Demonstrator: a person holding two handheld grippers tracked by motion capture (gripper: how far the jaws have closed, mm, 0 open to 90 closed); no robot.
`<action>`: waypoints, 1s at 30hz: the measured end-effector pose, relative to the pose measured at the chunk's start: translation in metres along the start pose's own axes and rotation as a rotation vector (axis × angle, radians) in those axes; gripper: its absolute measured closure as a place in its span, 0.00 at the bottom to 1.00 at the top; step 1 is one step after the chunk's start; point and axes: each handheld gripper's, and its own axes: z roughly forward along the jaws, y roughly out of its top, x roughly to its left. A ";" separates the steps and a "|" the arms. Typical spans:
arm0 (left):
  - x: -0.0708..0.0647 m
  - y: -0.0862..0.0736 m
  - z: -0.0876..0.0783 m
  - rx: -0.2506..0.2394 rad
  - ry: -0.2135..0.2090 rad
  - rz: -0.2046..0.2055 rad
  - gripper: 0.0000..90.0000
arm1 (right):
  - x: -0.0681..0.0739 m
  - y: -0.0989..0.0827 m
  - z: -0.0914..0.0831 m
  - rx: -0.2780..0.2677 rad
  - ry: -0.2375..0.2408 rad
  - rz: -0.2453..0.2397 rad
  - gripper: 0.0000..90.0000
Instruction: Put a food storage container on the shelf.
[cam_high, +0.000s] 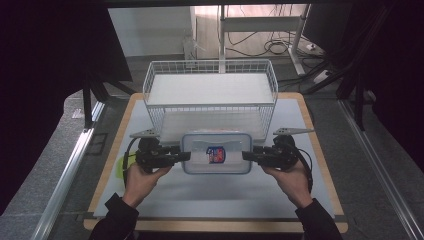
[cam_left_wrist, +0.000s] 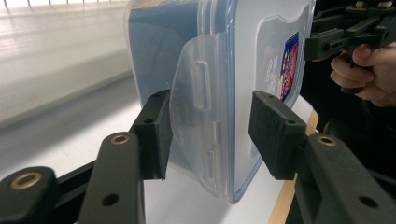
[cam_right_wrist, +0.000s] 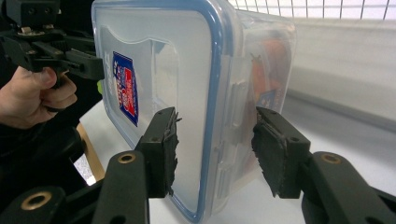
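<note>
A: Start wide. The wire basket (cam_high: 210, 92) stands at the back of the white table (cam_high: 200, 195), open side toward you, with two levels. You hold the plastic box (cam_high: 216, 152) just in front of its lower level, between both hands.

B: How is it held?

A: One claw on each short end. Your left gripper (cam_high: 183, 156) has its jaws above and below the left end; your right gripper (cam_high: 248, 155) does the same on the right. In the left gripper view one pad sits against the box's underside, while the other pad (cam_left_wrist: 273, 133) seems to stand a little off the lid, so I cannot tell if that claw truly clamps. In the right gripper view the frayed pad (cam_right_wrist: 168, 149) touches the lid and the far pad looks close to the body, again not clear.

B: So what should you mind?

A: Judging by the layout, the box goes into the basket. Keep both hands level with each other so it does not tilt. Firm up both grips before you push forward. Watch the side latch (cam_left_wrist: 198, 121) by the left claw; don't pry it. The label (cam_high: 216, 154) faces up; keep it so.
</note>
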 end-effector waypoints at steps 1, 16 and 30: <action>0.000 0.002 -0.001 -0.003 0.000 0.001 0.56 | 0.000 0.003 0.000 -0.004 0.002 0.000 0.56; -0.001 0.048 -0.017 -0.034 0.009 0.011 0.56 | 0.005 0.050 -0.008 -0.054 0.002 -0.030 0.56; 0.008 0.088 -0.030 -0.046 0.015 0.005 0.56 | 0.006 0.097 -0.006 -0.061 0.008 -0.032 0.56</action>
